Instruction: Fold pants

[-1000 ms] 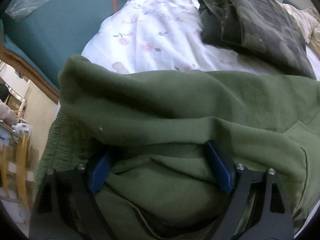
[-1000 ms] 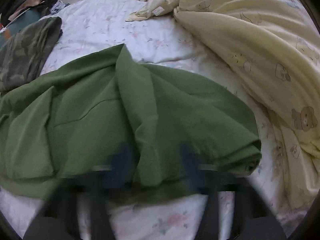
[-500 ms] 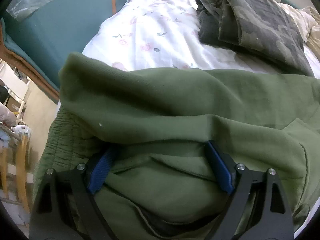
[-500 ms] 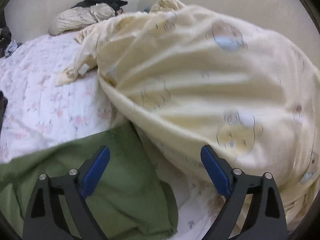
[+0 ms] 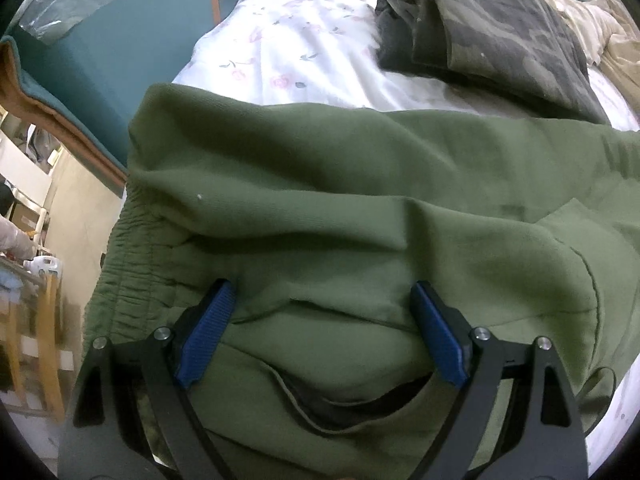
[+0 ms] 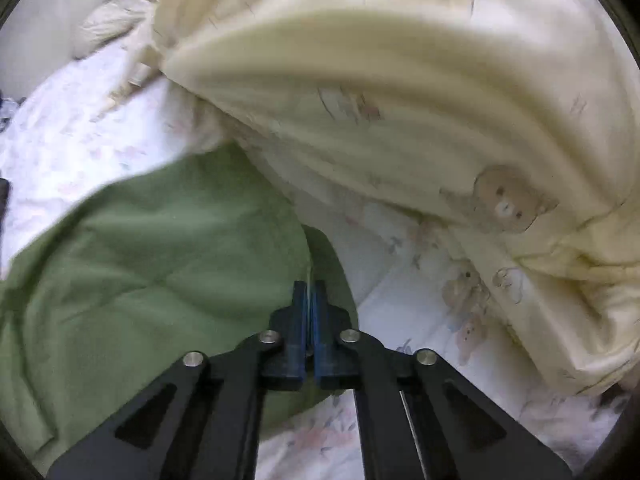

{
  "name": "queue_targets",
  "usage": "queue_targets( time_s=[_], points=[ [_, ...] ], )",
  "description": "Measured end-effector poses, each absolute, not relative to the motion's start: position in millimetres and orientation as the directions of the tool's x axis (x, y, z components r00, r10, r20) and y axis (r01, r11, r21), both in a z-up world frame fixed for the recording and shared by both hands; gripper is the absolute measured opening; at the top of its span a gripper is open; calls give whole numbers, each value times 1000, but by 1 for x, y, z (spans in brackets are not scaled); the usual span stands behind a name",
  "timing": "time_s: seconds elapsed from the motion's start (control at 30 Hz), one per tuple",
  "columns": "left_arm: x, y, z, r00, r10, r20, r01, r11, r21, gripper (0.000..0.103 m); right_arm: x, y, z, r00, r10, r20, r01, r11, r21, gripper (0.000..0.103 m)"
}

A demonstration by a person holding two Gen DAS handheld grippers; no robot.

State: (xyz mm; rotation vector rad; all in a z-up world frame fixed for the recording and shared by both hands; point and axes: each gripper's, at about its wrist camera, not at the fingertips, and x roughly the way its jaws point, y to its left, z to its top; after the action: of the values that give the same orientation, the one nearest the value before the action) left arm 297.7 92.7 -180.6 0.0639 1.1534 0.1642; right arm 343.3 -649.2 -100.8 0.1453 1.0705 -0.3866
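Green sweatpants [image 5: 320, 184] lie across the floral bed sheet [image 5: 304, 40], elastic waistband at the left near the bed edge. My left gripper [image 5: 324, 300] is open, its blue pads resting on the pants just above a gaping pocket opening. In the right wrist view the far end of the pants [image 6: 160, 248] lies beside a cream quilt. My right gripper [image 6: 309, 292] is shut on a thin raised edge of the green pants fabric.
Folded camouflage pants [image 5: 500, 28] lie at the back of the bed. A teal headboard or bed side [image 5: 100, 52] runs along the left. A bulky cream bear-print quilt [image 6: 400, 100] fills the right, close to the right gripper.
My right gripper has closed from wide open onto the edge of the green pants and dropped closer to it. The left gripper has stayed open in the same place.
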Motion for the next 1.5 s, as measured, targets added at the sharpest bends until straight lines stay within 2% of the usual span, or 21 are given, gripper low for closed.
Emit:
queue_targets(
  time_s=[0.1,0.2,0.33,0.4,0.43,0.47,0.5,0.6,0.67,0.73,0.83,0.87,0.93,1.13,1.2,1.33,1.4,1.43,1.47,1.5],
  points=[
    [301,95,-184,381,159,-911,-108,986,127,88,338,-649,-79,423,-237,-875,372,925,-71,0],
    [302,97,-184,376,152,-914,-104,987,121,88,324,-672,-65,376,-325,-868,471,874,-123,0],
    [301,98,-185,375,148,-915,-92,988,123,89,330,-682,-111,209,-375,-903,456,854,-249,0],
    [300,99,-184,374,142,-917,-88,989,117,89,337,-677,-125,199,-398,-896,456,847,-274,3],
    [301,100,-183,371,135,-919,-87,990,111,88,341,-672,-132,177,-413,-893,445,843,-302,6],
    [299,102,-180,369,123,-921,-90,991,97,88,341,-669,-138,152,-424,-893,432,841,-326,23],
    [301,103,-177,367,108,-924,-90,993,81,88,342,-664,-143,124,-436,-891,417,838,-352,44],
    [293,112,-152,389,39,-920,-99,995,0,88,338,-648,-128,177,-474,-862,426,827,-367,62],
    [281,124,-128,419,-8,-908,-134,988,-71,88,325,-631,-98,297,-438,-848,450,848,-280,69],
    [266,143,-100,466,-24,-884,-194,973,-128,88,307,-611,-71,425,-330,-843,464,879,-110,71],
    [244,176,-69,529,-7,-849,-286,940,-186,94,274,-580,-48,574,-155,-804,450,880,152,74],
    [234,188,-60,549,13,-836,-327,924,-200,97,265,-571,-47,600,-116,-792,444,872,208,78],
    [216,211,-50,571,47,-820,-412,880,-236,100,244,-547,-47,635,-25,-772,418,852,316,79],
    [190,243,-82,525,42,-850,-571,758,-315,100,215,-480,-57,628,140,-765,326,846,422,80],
    [179,232,-108,517,-16,-856,-603,703,-377,99,200,-469,-64,617,185,-765,315,833,455,81],
    [172,200,-144,575,-74,-815,-588,656,-474,91,205,-457,-88,585,174,-792,327,844,426,81],
    [179,186,-165,579,-79,-812,-579,661,-477,89,207,-460,-101,554,166,-816,344,847,406,81],
    [184,182,-175,549,-63,-834,-598,668,-444,82,207,-462,-105,550,168,-818,349,844,408,81],
    [188,183,-182,525,-46,-850,-619,664,-419,67,205,-465,-107,548,168,-820,351,843,407,81],
    [190,185,-183,527,-34,-849,-631,654,-418,66,204,-469,-110,545,158,-824,358,844,399,81]
  ],
)
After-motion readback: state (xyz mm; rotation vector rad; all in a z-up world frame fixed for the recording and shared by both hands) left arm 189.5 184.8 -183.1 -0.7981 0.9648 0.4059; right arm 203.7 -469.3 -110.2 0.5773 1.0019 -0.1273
